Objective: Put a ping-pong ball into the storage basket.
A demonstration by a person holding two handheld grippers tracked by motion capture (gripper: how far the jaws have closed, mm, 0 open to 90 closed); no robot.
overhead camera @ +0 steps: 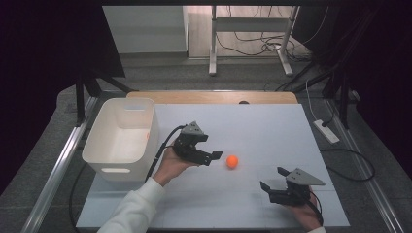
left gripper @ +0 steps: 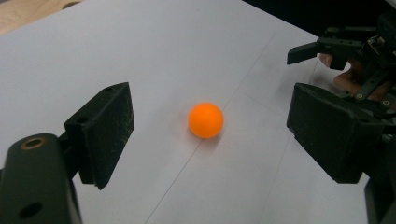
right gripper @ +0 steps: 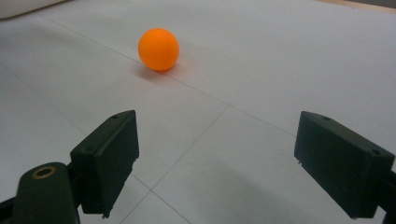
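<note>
Worktop (overhead camera: pixel 252 121): white sheet surface marked with faint seam lines; a strip of bare wood shows along its far edge.
Orange ball (overhead camera: pixel 232 161): rests on the white surface near the middle, free of both grippers. In the left gripper view it lies on a seam line.
Left gripper (overhead camera: pixel 214 156): held in the person's left hand (overhead camera: pixel 171 164), just left of the ball and pointing toward it. Close to the ball but not touching.
Left fingers (left gripper: pixel 105 130): spread wide, nothing between them; in the left gripper view the ball sits ahead of the gap, on the worktop.
Right gripper (overhead camera: pixel 273 178): held low at the near right of the worktop, well apart from the ball, aimed toward it.
Right fingers (right gripper: pixel 109 156): spread wide and empty; in the right gripper view the ball lies farther off, up and left of the gap.
White bin (overhead camera: pixel 121 138): open-topped plastic container at the left edge of the worktop, nothing visible inside, beside the left forearm.
Sleeve (overhead camera: pixel 133 208): white, on the left arm, entering from the bottom edge.
Background: grey floor, loose cables (overhead camera: pixel 262 43) and white table legs beyond the worktop.
</note>
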